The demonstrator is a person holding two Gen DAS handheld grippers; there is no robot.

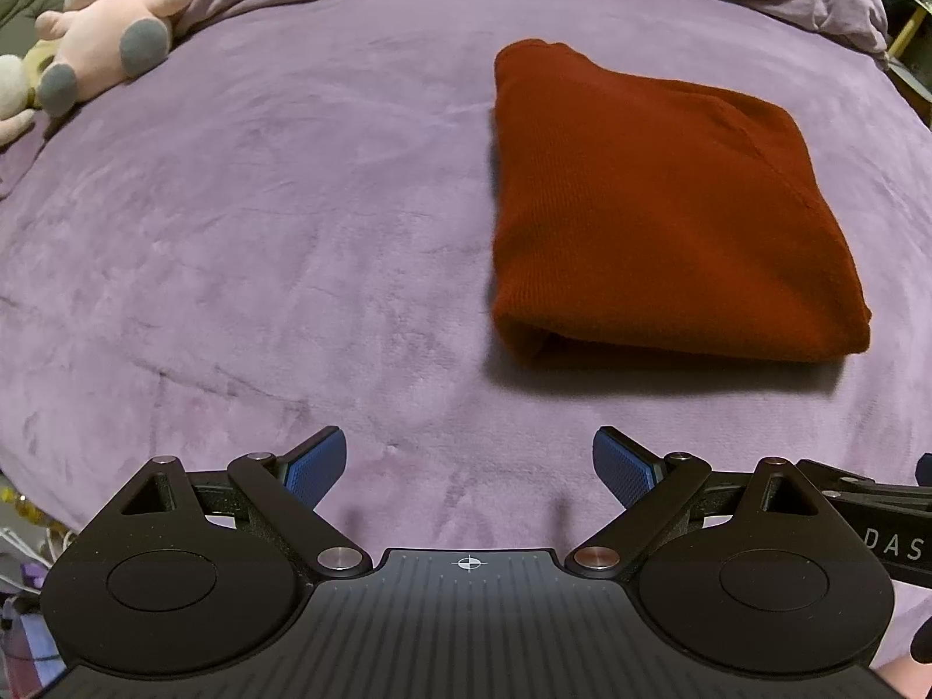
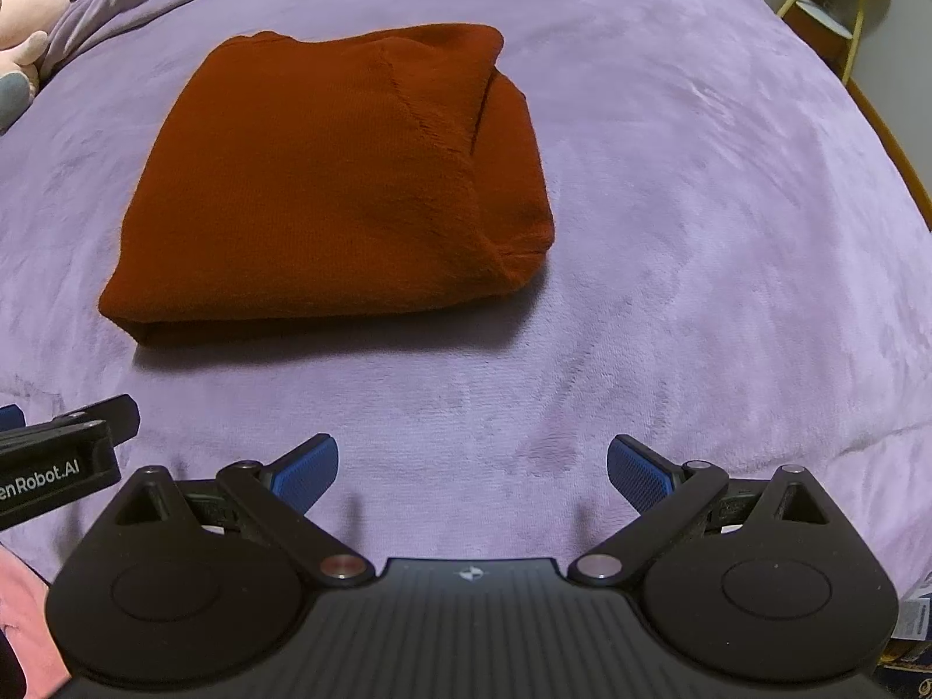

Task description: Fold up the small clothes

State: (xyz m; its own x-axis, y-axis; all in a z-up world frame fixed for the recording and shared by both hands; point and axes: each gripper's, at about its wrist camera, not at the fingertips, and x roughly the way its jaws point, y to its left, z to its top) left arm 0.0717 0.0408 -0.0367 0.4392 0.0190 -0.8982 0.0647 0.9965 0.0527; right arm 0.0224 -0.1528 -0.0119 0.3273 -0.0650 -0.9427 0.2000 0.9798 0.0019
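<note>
Sweater (image 1: pixel 658 204), rust-red knit, lies folded into a compact rectangle on the bed, on top of the purple blanket (image 1: pixel 262 233) that covers the whole surface. Nothing touches it; both tools sit on the near side of it, apart from the fabric. Pink plush toy (image 1: pixel 110 23) with grey paws rests at the far left edge of the bed, well apart from the sweater. Left gripper (image 1: pixel 469 469): jaws wide, blue pads (image 1: pixel 314 469) splayed, empty. Right gripper (image 2: pixel 472 472): jaws also wide, empty, just beside the left one.
</note>
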